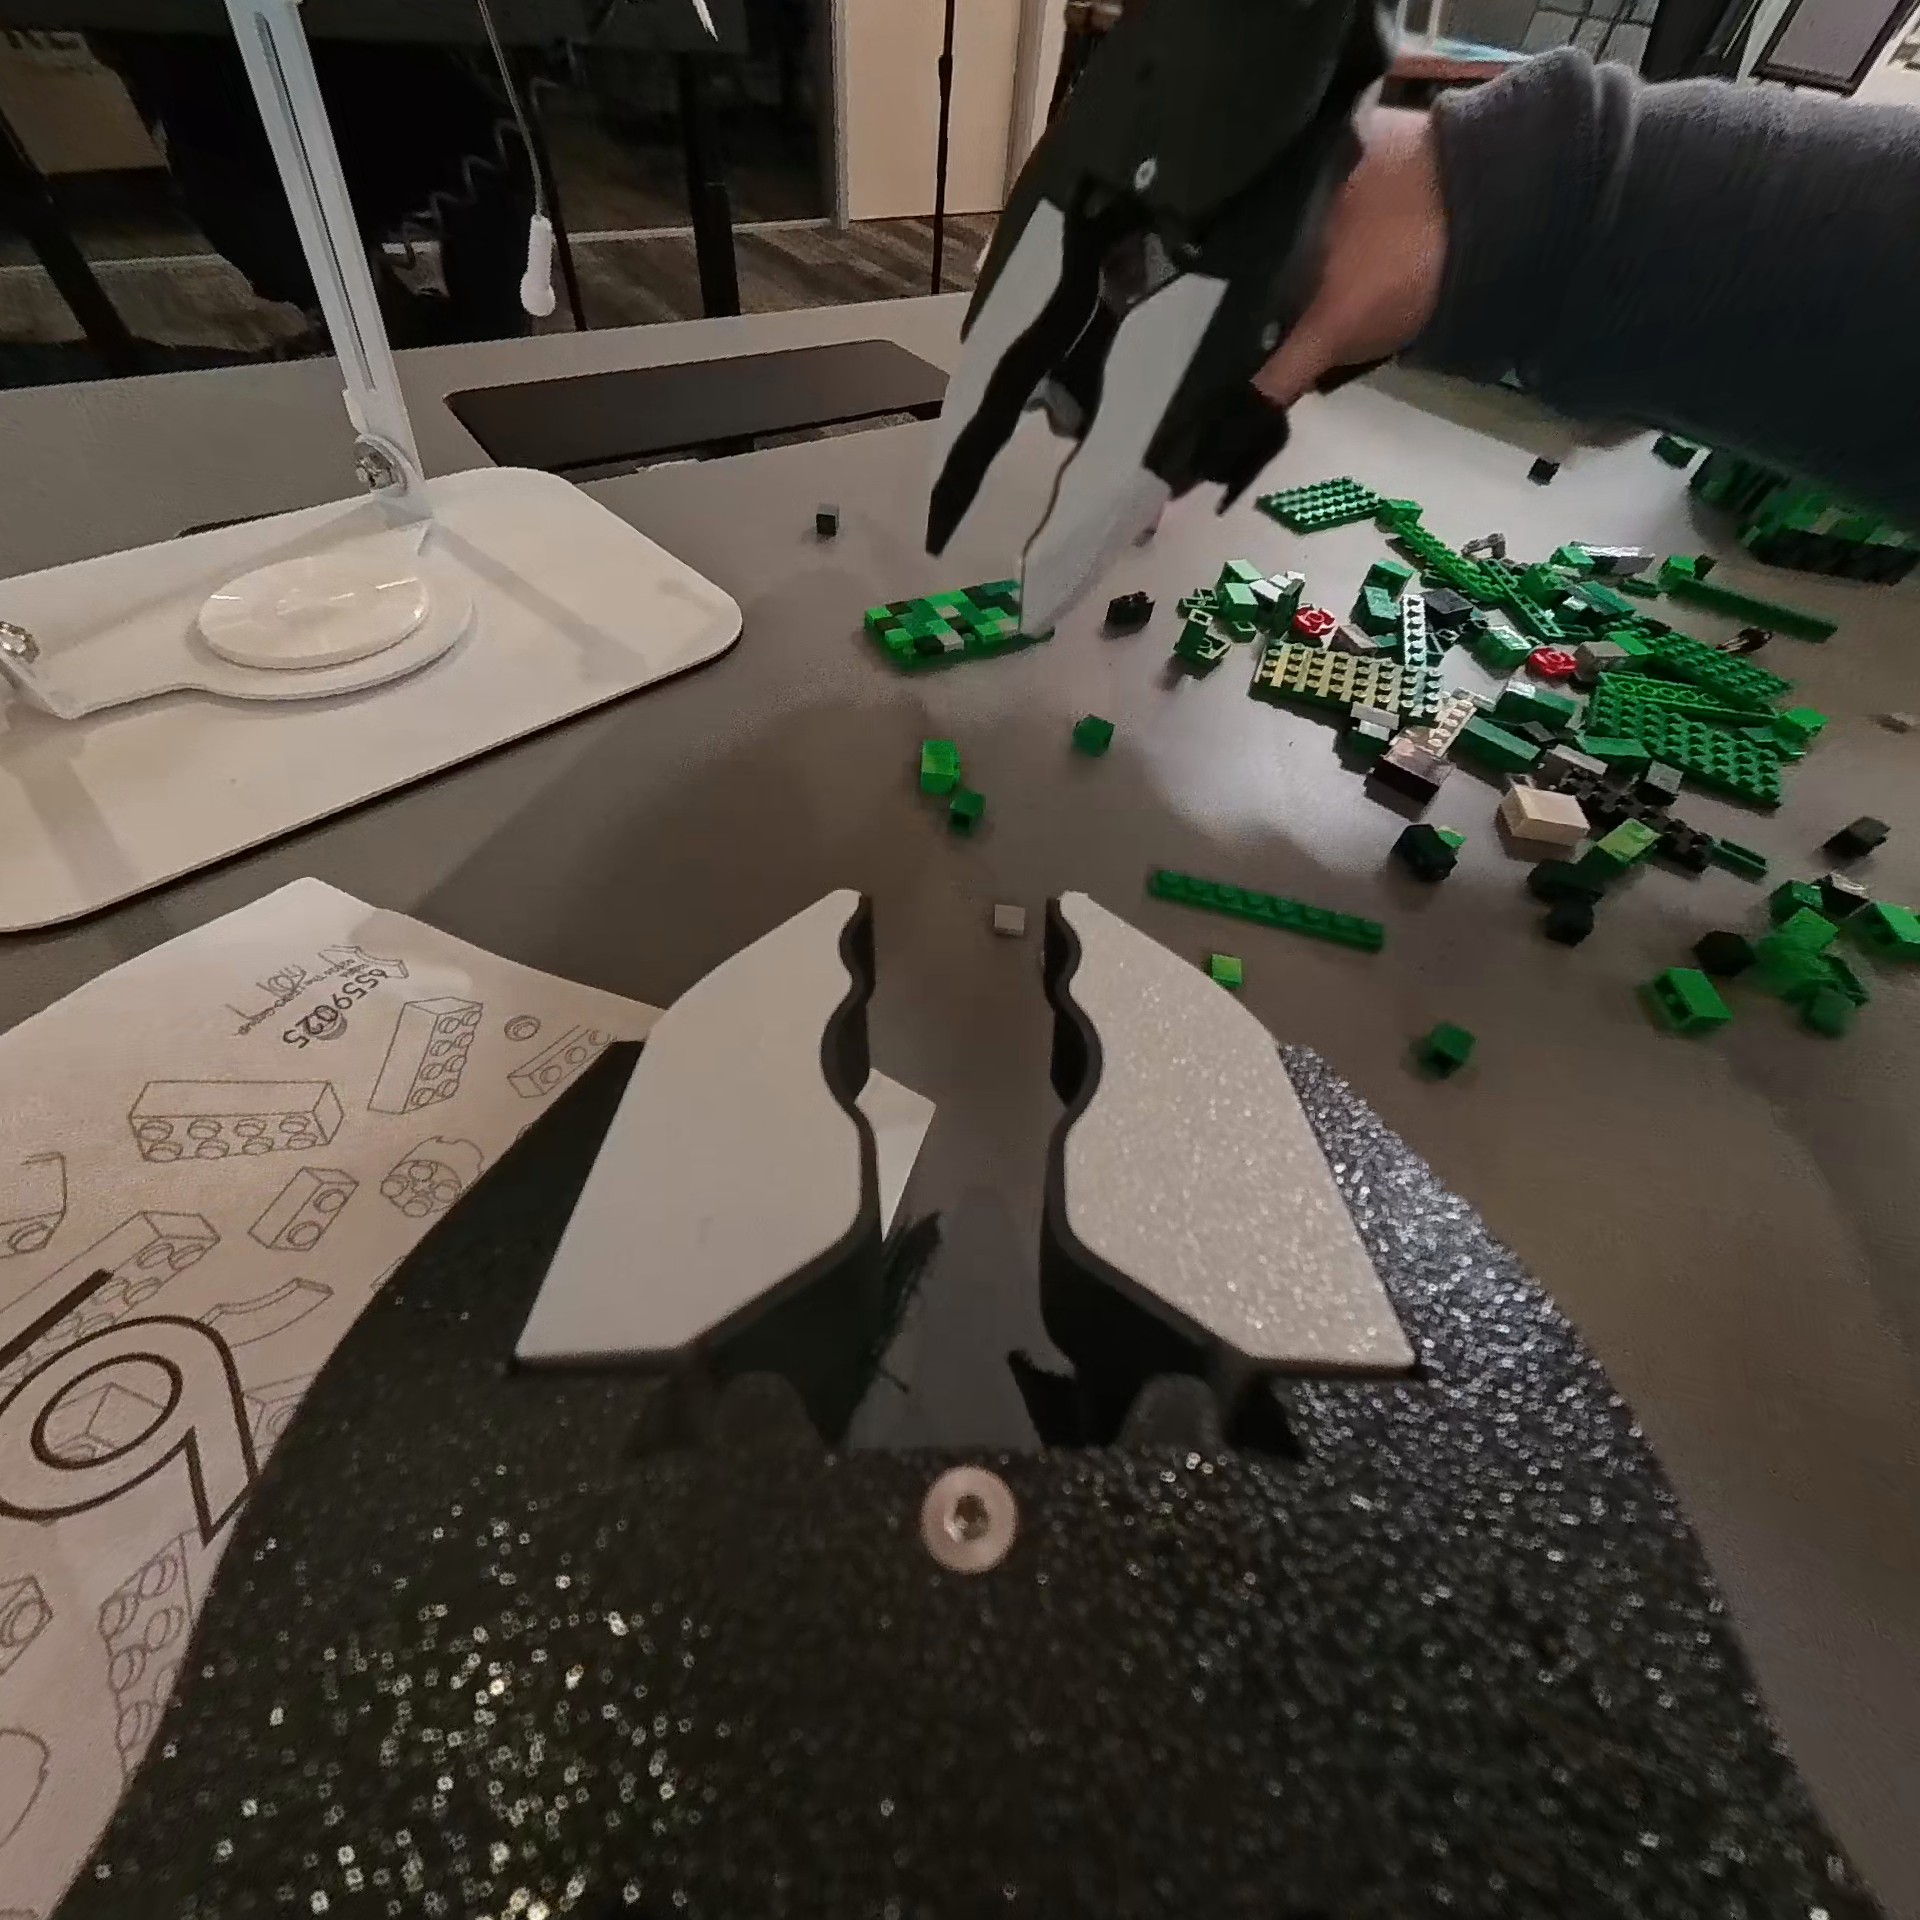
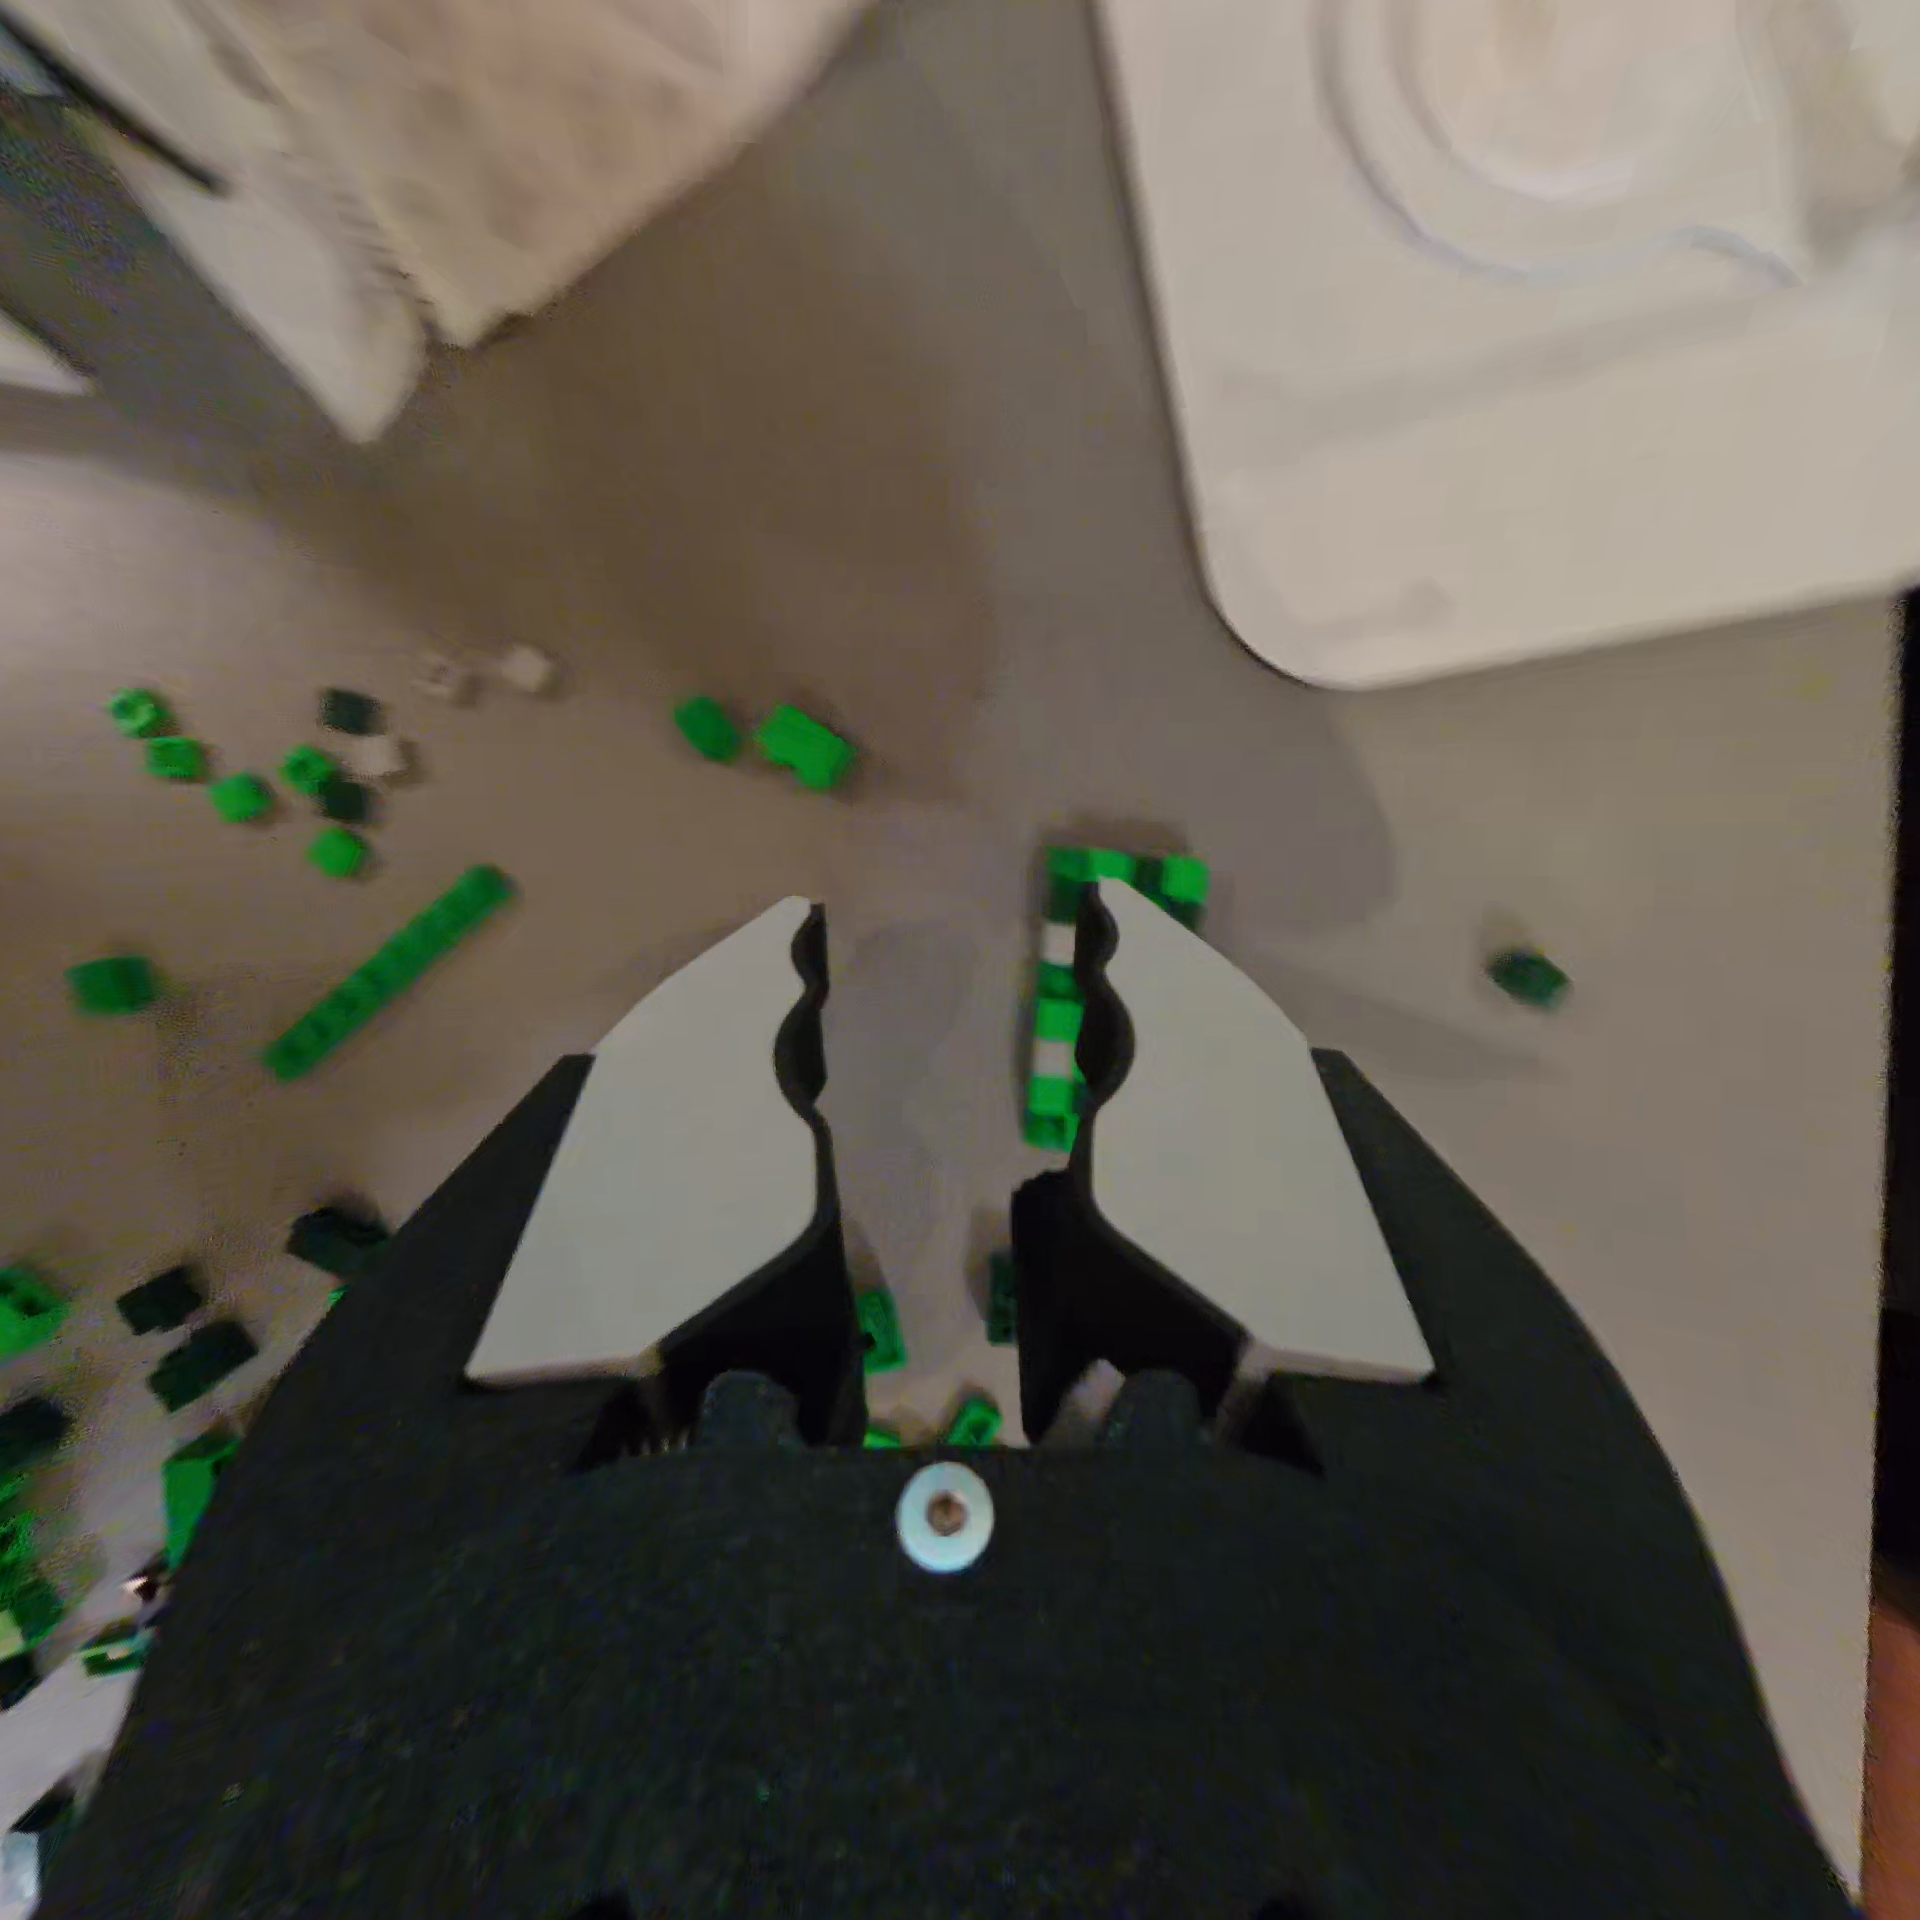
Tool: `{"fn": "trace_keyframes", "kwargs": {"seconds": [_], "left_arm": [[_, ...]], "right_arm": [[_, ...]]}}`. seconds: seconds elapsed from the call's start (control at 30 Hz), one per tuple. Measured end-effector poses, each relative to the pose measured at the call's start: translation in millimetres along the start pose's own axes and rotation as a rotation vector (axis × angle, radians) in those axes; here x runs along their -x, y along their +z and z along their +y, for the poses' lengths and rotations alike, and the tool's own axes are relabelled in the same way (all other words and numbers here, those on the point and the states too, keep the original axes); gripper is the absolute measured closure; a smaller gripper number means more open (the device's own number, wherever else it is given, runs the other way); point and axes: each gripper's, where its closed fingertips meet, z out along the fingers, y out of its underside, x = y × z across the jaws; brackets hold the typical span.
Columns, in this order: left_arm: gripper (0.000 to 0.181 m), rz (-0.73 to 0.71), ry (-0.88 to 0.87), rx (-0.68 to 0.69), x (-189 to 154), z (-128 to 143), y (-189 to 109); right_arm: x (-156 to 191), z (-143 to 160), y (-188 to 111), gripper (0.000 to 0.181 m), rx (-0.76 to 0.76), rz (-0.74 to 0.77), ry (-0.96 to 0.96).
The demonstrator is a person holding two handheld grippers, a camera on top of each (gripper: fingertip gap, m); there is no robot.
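Left hand-held gripper (image 1: 956, 925) is hovering, jaws apart, over the worktop (image 1: 727, 790); right hand-held gripper (image 2: 951, 914), also apart, is touching the green checkered plate (image 1: 951, 621).

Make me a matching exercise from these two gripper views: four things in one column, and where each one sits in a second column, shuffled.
Things
1. left gripper
2. right gripper
3. long green strip
4. printed paper bag

Places
A. lying flat to the right of the left gripper's fingertips
B. partly under the left gripper's left side
C. open over bare table, a small grey stud between its tips
D. open, one finger tip over the checkered green plate

Pairs: 1-C, 2-D, 3-A, 4-B
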Motion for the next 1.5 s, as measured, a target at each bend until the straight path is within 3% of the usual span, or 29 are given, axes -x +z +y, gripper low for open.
{"fn": "trace_keyframes", "kwargs": {"seconds": [0.13,0.33,0.73,0.93,1.03,1.1,1.27,1.37,1.43,1.5], "left_arm": [[0.15,0.001,0.0,0.0,-0.2,0.0,0.0],[0.15,0.003,-0.006,-0.003,0.1,-0.3,-0.2],[0.149,0.007,-0.007,0.004,-0.3,0.5,0.4],[0.149,0.007,-0.014,-0.002,0.3,-0.2,-0.1],[0.149,0.008,-0.014,0.002,0.2,0.2,0.4],[0.149,0.008,-0.008,0.006,-0.3,0.7,0.7],[0.149,0.01,-0.004,0.006,-1.6,0.5,1.1],[0.149,0.011,-0.006,0.004,-1.4,0.3,0.9],[0.149,0.011,-0.007,0.003,-1.4,0.3,0.9],[0.148,0.013,-0.004,0.004,-1.9,0.4,1.1]], "right_arm": [[28.9,-10.0,19.4,0.134,0.074,-0.085,-0.153],[40.9,-18.0,41.7,0.129,0.148,-0.144,-0.083],[13.0,-16.2,44.8,0.165,0.177,-0.015,-0.117],[-14.2,-17.3,13.8,0.132,0.066,0.07,-0.004],[-28.3,10.1,2.8,0.111,0.109,0.049,0.138],[-29.5,22.1,3.5,0.108,0.115,0.005,0.194],[-32.1,38.3,12.4,0.114,0.184,-0.002,0.191],[-36.6,38.9,12.4,0.126,0.213,0.022,0.188],[-40.2,41.5,11.5,0.148,0.244,0.055,0.165],[-40.1,41.8,10.7,0.148,0.26,0.082,0.164]]}}
